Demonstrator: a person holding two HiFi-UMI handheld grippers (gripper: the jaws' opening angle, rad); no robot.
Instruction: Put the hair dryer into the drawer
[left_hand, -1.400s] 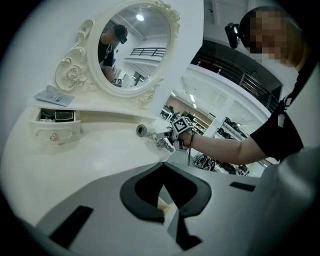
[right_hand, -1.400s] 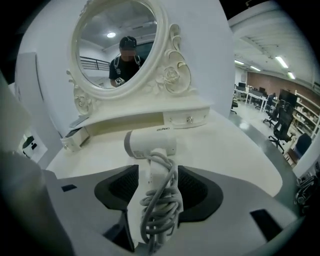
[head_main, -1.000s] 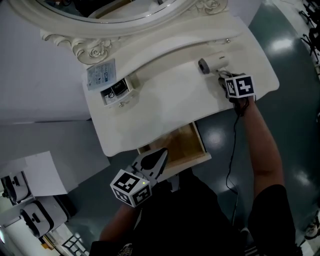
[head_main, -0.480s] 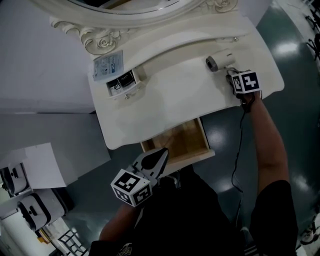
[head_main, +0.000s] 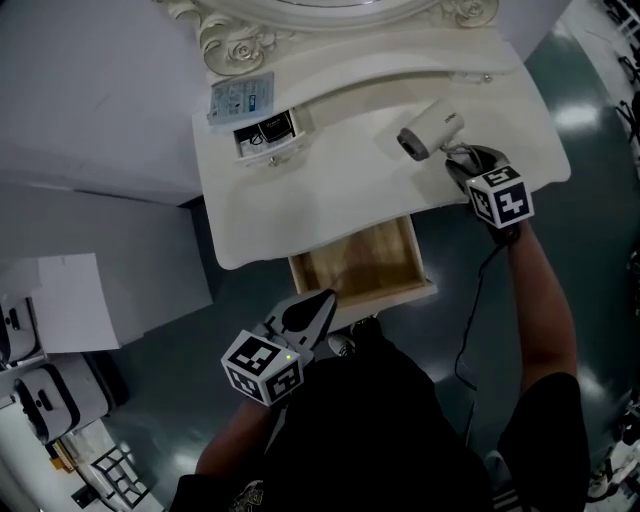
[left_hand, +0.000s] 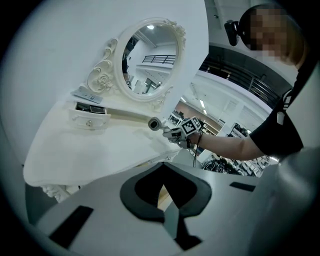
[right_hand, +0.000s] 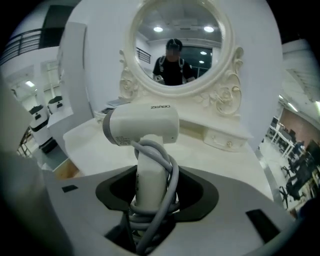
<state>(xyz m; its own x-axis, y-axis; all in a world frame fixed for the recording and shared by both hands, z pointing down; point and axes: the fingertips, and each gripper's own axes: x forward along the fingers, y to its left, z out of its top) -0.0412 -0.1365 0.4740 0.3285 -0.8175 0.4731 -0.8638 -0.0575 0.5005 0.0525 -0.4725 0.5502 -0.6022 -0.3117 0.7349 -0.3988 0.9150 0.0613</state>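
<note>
The white hair dryer (head_main: 430, 130) with its grey cord wound round the handle is raised off the cream dressing table (head_main: 330, 200). My right gripper (head_main: 455, 158) is shut on its handle, and its jaws have just been closing on that handle. In the right gripper view the hair dryer (right_hand: 142, 125) stands upright between the jaws of the right gripper (right_hand: 150, 200), nozzle to the left. The wooden drawer (head_main: 385, 295) under the table's front edge is pulled open. My left gripper (head_main: 318, 305) hangs just in front of it, shut on nothing; the left gripper (left_hand: 162, 192) shows its tips together.
A small open drawer unit (head_main: 268, 135) and a leaflet (head_main: 240, 97) sit at the table's back left. The ornate oval mirror (right_hand: 175, 45) stands at the back. White equipment (head_main: 40, 400) stands on the floor at the left. A black cable (head_main: 470, 320) hangs along the right arm.
The right gripper has lifted the hair dryer off the tabletop and rolled it. The left gripper has stayed by the open drawer's front. The head view has shifted.
</note>
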